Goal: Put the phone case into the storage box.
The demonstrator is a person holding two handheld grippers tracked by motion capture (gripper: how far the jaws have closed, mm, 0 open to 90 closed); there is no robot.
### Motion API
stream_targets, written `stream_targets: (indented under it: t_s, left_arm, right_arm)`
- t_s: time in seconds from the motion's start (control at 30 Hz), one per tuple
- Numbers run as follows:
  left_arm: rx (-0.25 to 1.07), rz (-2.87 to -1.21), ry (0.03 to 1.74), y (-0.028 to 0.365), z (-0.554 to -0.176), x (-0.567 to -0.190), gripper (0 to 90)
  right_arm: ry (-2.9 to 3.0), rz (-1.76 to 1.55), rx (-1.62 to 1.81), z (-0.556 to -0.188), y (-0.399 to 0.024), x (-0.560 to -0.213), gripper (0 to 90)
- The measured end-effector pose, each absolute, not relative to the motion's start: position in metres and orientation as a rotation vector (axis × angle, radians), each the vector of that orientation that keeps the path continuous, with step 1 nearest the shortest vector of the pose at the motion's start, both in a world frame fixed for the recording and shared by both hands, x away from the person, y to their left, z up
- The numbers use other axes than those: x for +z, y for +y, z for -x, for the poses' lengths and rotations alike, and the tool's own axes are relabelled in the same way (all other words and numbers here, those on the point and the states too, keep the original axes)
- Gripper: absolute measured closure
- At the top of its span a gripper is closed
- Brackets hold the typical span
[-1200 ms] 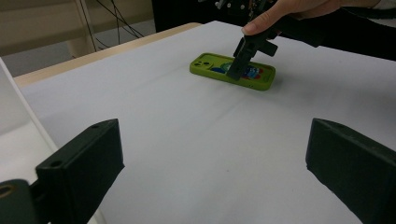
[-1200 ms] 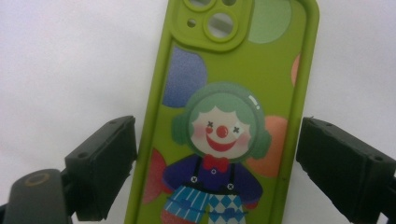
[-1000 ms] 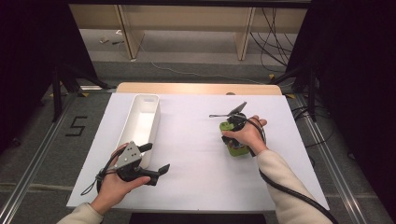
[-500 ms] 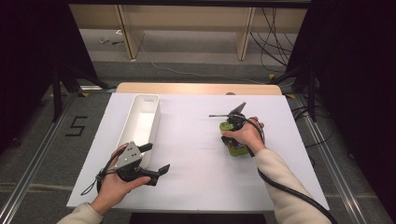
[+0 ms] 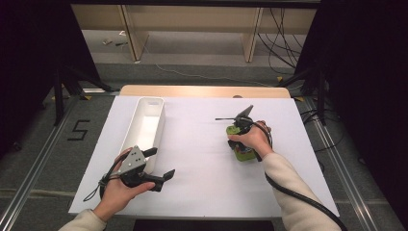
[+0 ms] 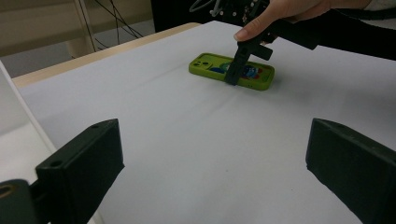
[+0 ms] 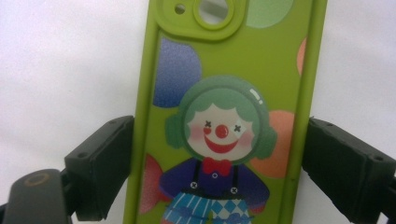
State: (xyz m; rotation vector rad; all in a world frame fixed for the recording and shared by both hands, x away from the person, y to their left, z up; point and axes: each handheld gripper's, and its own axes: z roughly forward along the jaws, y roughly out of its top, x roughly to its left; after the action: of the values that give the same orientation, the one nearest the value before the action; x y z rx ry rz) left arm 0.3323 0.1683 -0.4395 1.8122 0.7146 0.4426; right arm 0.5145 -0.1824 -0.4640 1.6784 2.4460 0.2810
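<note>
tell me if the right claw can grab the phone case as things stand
Probably yes. The right claw is open with one jaw on each long side of the phone case, which lies flat on the table; nothing sits between jaws and case.

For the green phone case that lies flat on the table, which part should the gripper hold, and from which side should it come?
Probably the two long side edges, near the middle, coming straight down from above. The green phone case lies flat on the white table, back up, so only its narrow width fits between jaws. The right gripper already straddles it this way, one jaw beside each long edge, the left one close or touching, the right with a small gap.
</note>
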Motion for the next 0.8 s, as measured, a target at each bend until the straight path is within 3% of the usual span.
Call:
stream_targets:
  t_s: [0.8]
  left_arm:
    - [0.444,-1.811,0.714,0.1685,-0.3323,-0.4393,3.5]
  right_arm:
    - [2.437,-1.692,0.288,-0.5143,-0.1829,-0.4638,16.0]
